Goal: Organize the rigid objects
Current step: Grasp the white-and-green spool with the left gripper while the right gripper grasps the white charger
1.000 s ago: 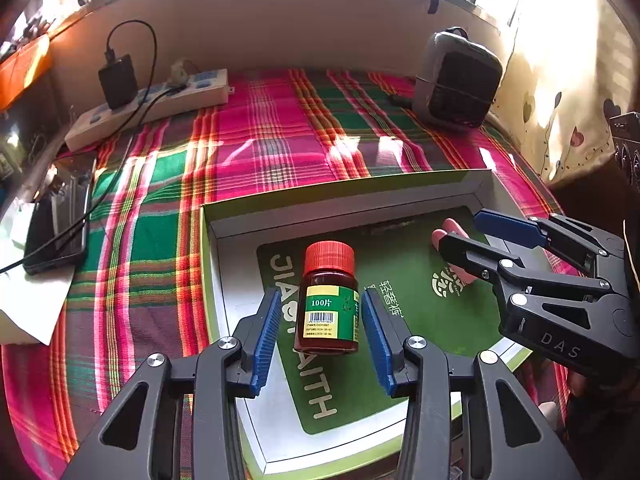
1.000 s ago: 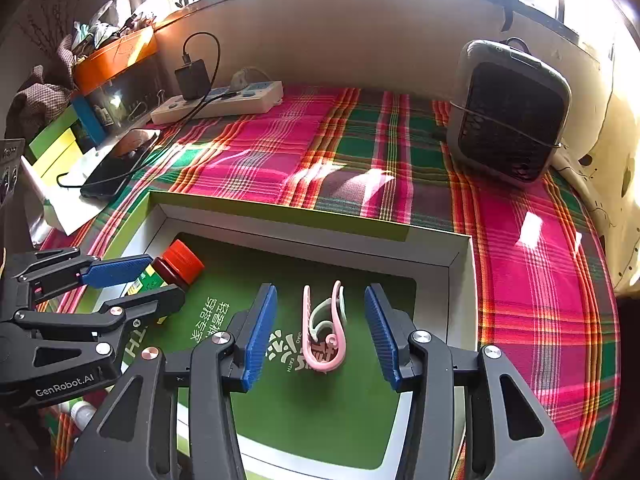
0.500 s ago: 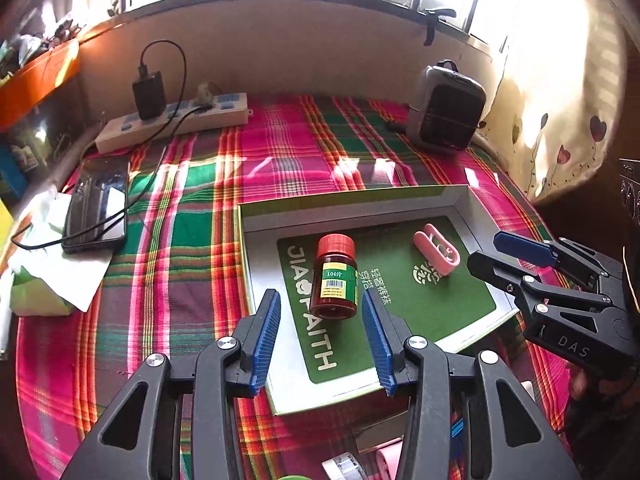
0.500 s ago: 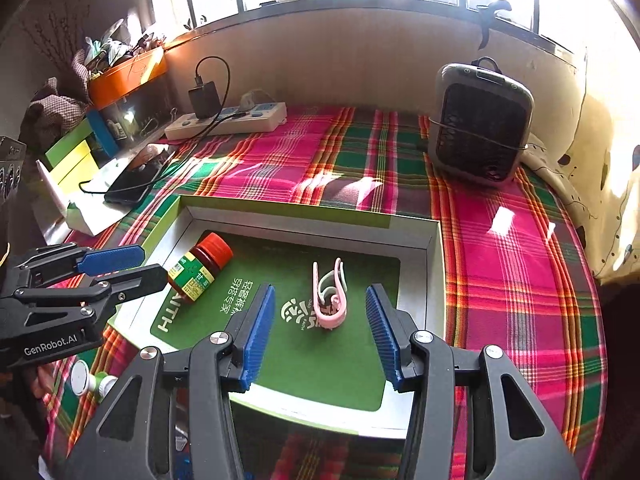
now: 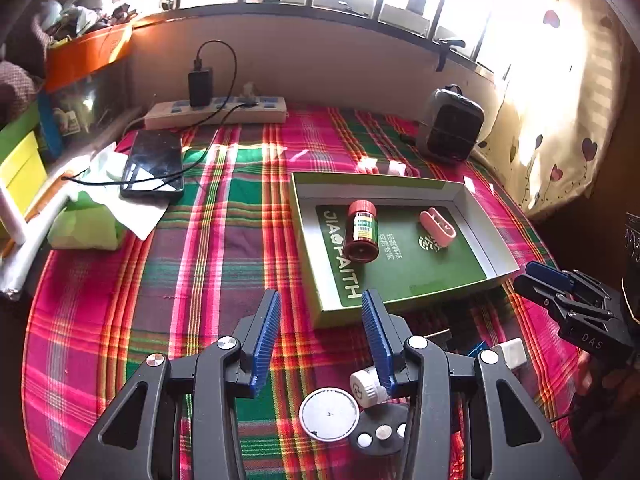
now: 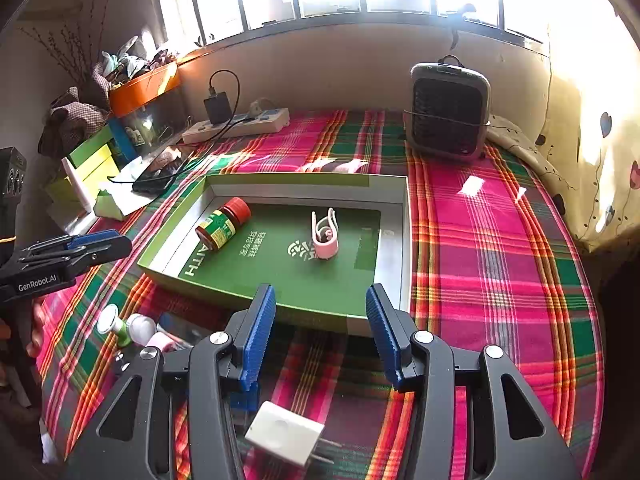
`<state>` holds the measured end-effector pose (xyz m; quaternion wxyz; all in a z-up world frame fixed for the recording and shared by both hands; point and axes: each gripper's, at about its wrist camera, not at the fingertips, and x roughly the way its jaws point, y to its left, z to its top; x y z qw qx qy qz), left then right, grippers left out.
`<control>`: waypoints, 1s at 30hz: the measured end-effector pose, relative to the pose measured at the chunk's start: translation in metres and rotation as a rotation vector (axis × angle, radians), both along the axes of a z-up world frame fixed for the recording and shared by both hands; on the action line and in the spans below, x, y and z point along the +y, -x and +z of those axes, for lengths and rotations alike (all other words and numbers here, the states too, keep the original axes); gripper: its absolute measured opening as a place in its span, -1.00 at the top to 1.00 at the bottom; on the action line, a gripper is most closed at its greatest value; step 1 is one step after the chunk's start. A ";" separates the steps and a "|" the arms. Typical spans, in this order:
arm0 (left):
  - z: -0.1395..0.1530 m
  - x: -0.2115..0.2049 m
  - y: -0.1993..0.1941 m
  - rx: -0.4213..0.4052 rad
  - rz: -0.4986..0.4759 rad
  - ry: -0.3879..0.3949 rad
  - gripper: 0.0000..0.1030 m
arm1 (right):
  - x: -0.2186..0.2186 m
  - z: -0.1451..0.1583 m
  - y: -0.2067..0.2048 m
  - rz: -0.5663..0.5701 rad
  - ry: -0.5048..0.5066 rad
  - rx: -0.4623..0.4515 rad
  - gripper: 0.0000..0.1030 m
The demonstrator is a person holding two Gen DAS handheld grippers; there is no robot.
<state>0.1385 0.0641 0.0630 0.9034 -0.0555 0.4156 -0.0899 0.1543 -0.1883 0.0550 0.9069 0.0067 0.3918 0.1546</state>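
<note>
A green box tray (image 5: 372,179) (image 6: 288,179) lies on the plaid cloth. Inside it a brown bottle with a red cap (image 5: 362,232) (image 6: 224,224) rests on its side, and a pink clip (image 5: 437,229) (image 6: 325,236) sits to its right. My left gripper (image 5: 320,300) hovers open and empty before the tray's near left corner. My right gripper (image 6: 320,296) is open and empty at the tray's near edge. Each gripper also shows in the other's view: the right gripper (image 5: 548,284) and the left gripper (image 6: 96,246).
Loose items lie near the front edge: a white plug adapter (image 6: 286,434), a small white-capped bottle (image 5: 366,386), a round metal disc (image 5: 329,414). A grey heater (image 6: 448,112) stands at the back right. A power strip (image 6: 240,126), a phone (image 5: 154,166) and tissues (image 5: 92,220) are at the left.
Both grippers have drawn back and up from the tray, open all along. The bottle and the pink clip stay in the tray. Loose items at the front edge have come into view.
</note>
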 end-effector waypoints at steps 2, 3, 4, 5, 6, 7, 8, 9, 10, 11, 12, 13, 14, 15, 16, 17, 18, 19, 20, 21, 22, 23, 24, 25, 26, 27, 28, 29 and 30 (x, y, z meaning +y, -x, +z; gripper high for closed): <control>-0.002 0.007 0.009 0.001 0.017 0.017 0.20 | -0.003 -0.003 0.008 0.001 -0.008 0.004 0.06; -0.002 0.011 0.013 0.001 0.021 0.029 0.20 | -0.005 -0.005 0.013 0.004 -0.013 0.007 0.06; -0.004 0.014 0.018 0.001 0.026 0.041 0.19 | -0.006 -0.007 0.017 0.008 -0.017 0.009 0.06; -0.005 0.016 0.023 0.001 0.030 0.050 0.19 | -0.007 -0.009 0.021 0.017 -0.024 0.012 0.06; -0.007 0.019 0.027 0.003 0.031 0.056 0.19 | -0.007 -0.012 0.025 0.030 -0.030 0.018 0.06; -0.010 0.021 0.031 0.008 0.035 0.060 0.19 | -0.007 -0.015 0.028 0.042 -0.033 0.025 0.06; -0.012 0.023 0.035 0.015 0.040 0.061 0.20 | -0.008 -0.018 0.030 0.054 -0.034 0.030 0.06; -0.014 0.024 0.038 0.022 0.042 0.060 0.20 | -0.008 -0.021 0.033 0.068 -0.036 0.035 0.06; -0.015 0.025 0.041 0.026 0.043 0.061 0.20 | -0.008 -0.024 0.035 0.079 -0.039 0.042 0.06; -0.016 0.027 0.043 0.027 0.045 0.066 0.20 | -0.008 -0.027 0.036 0.092 -0.047 0.050 0.06; -0.017 0.027 0.046 0.026 0.046 0.073 0.20 | -0.008 -0.029 0.038 0.107 -0.061 0.058 0.06; -0.017 0.028 0.048 0.024 0.043 0.080 0.20 | -0.008 -0.031 0.038 0.119 -0.075 0.066 0.06; -0.018 0.028 0.050 0.025 0.043 0.084 0.20 | -0.008 -0.033 0.038 0.125 -0.085 0.071 0.06; -0.018 0.028 0.051 0.027 0.044 0.085 0.20 | -0.007 -0.033 0.039 0.132 -0.094 0.071 0.06; -0.019 0.028 0.052 0.028 0.042 0.084 0.20 | -0.006 -0.034 0.039 0.146 -0.107 0.073 0.06; -0.020 0.028 0.054 0.029 0.039 0.085 0.20 | -0.005 -0.035 0.039 0.160 -0.117 0.081 0.06; -0.020 0.027 0.054 0.030 0.036 0.088 0.20 | -0.004 -0.036 0.039 0.165 -0.116 0.086 0.06; -0.020 0.027 0.055 0.032 0.035 0.089 0.19 | -0.002 -0.036 0.041 0.172 -0.111 0.087 0.05; -0.021 0.027 0.056 0.033 0.035 0.091 0.19 | -0.001 -0.036 0.042 0.182 -0.103 0.089 0.05; -0.021 0.027 0.056 0.034 0.034 0.093 0.19 | 0.001 -0.037 0.043 0.191 -0.095 0.088 0.05; -0.022 0.026 0.057 0.033 0.032 0.095 0.19 | 0.001 -0.037 0.044 0.196 -0.091 0.086 0.05; -0.022 0.026 0.058 0.032 0.029 0.098 0.19 | 0.001 -0.037 0.046 0.200 -0.089 0.087 0.05; -0.022 0.025 0.058 0.034 0.027 0.099 0.19 | 0.001 -0.037 0.048 0.204 -0.089 0.087 0.05; -0.023 0.025 0.059 0.035 0.027 0.098 0.19 | 0.000 -0.037 0.049 0.208 -0.087 0.088 0.05; -0.023 0.025 0.059 0.034 0.025 0.099 0.20 | 0.000 -0.038 0.051 0.211 -0.082 0.089 0.05; -0.024 0.024 0.060 0.035 0.024 0.100 0.20 | 0.001 -0.038 0.054 0.215 -0.073 0.091 0.05; -0.024 0.024 0.060 0.037 0.023 0.101 0.20 | 0.001 -0.039 0.056 0.221 -0.066 0.095 0.05; -0.024 0.023 0.061 0.037 0.021 0.102 0.19 | 0.002 -0.040 0.059 0.229 -0.057 0.098 0.05; -0.025 0.023 0.061 0.037 0.018 0.103 0.19 | 0.003 -0.041 0.062 0.239 -0.048 0.101 0.05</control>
